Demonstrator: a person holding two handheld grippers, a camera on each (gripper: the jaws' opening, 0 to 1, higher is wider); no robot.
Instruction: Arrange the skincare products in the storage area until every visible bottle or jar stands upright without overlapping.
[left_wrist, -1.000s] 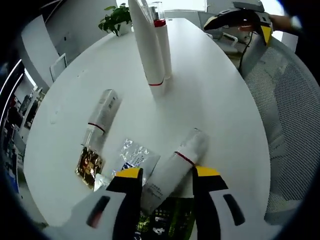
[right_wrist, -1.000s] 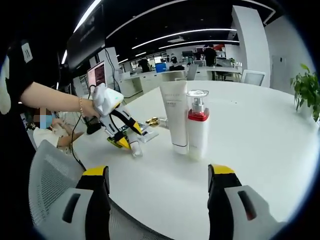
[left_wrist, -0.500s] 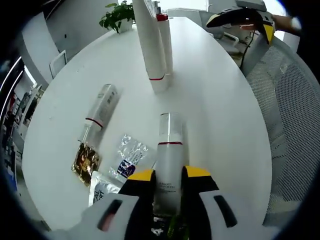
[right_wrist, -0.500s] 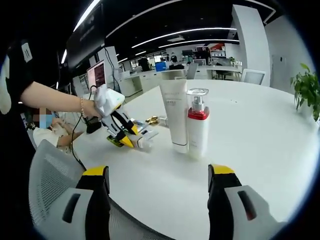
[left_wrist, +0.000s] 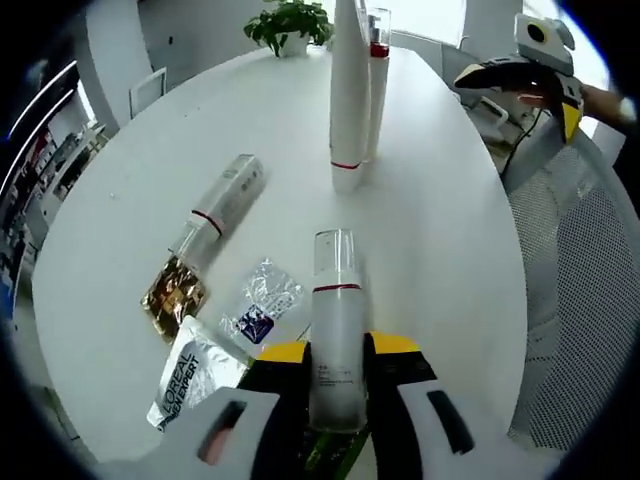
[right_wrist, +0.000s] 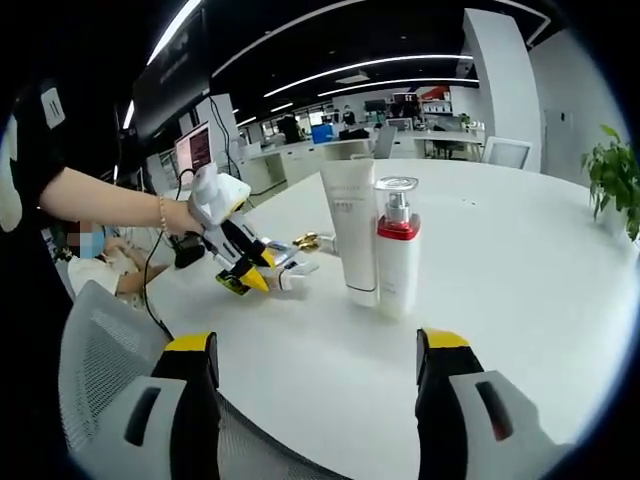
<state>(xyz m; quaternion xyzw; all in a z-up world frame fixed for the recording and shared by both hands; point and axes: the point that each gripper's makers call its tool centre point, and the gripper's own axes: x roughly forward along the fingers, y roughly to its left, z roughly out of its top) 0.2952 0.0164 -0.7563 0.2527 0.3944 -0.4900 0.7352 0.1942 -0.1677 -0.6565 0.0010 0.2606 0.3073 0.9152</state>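
left gripper view | left hand-held gripper (left_wrist: 338, 352) clamps bottle (left_wrist: 335, 315) | right hand-held gripper (right_wrist: 318, 352) apart, near table edge (right_wrist: 330, 420)

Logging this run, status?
Left gripper shut on bottle, lifted. Right gripper open, idle off the table edge. Tube and pump upright; second bottle lying flat near sachets.

- Table (left_wrist: 440, 230): smooth white top, matt with a soft sheen.
- Held bottle (left_wrist: 336, 330): frosted white plastic, clear glossy cap.
- Standing tube (left_wrist: 347, 95): smooth white plastic, satin.
- Pump bottle (right_wrist: 398, 262): white plastic, glossy red collar, clear top.
- Gold sachet (left_wrist: 173, 297): crinkled metallic foil.
- Silver sachets (left_wrist: 263, 301): shiny creased foil.
- Chair (left_wrist: 575, 300): grey woven mesh.
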